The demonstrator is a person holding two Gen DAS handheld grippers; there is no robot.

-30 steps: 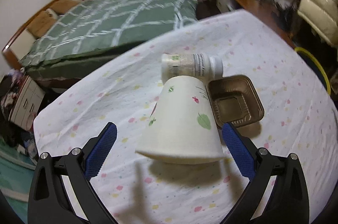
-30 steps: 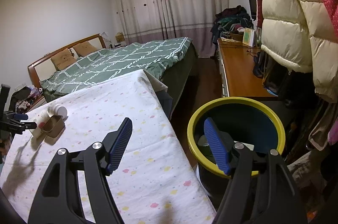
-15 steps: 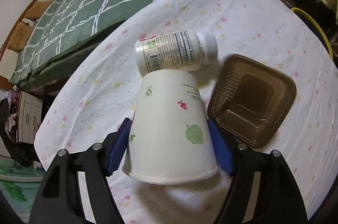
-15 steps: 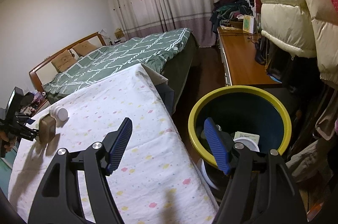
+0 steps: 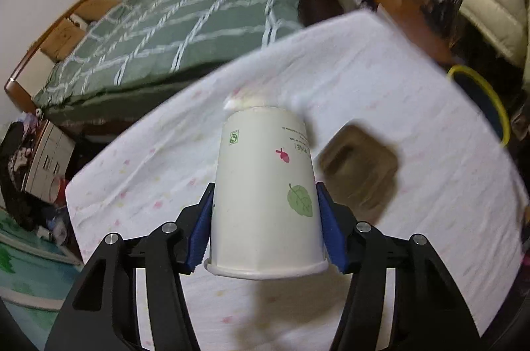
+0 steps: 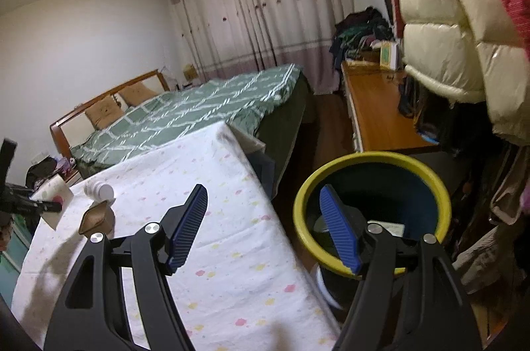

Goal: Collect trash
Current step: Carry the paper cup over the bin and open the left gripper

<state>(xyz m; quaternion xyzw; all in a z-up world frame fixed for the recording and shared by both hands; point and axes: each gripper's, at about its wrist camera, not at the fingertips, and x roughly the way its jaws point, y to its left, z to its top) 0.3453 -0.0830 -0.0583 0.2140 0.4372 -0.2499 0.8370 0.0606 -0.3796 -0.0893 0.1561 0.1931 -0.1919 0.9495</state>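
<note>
The left gripper (image 5: 265, 218) clamps an upturned paper cup (image 5: 265, 195) above the table, next carrying it to the yellow-rimmed bin (image 6: 371, 208), where the empty right gripper (image 6: 265, 225) gapes

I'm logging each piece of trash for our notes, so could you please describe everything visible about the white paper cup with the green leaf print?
The white paper cup with the green leaf print is upside down, its rolled rim lowest and its base on top. It bears a green leaf, a small red motif, a green square logo and inverted text. The left claw is shut on it, blue pads pressing both sides near the rim. It looks lifted above the floral tablecloth. In the right wrist view it appears small at far left.
</note>
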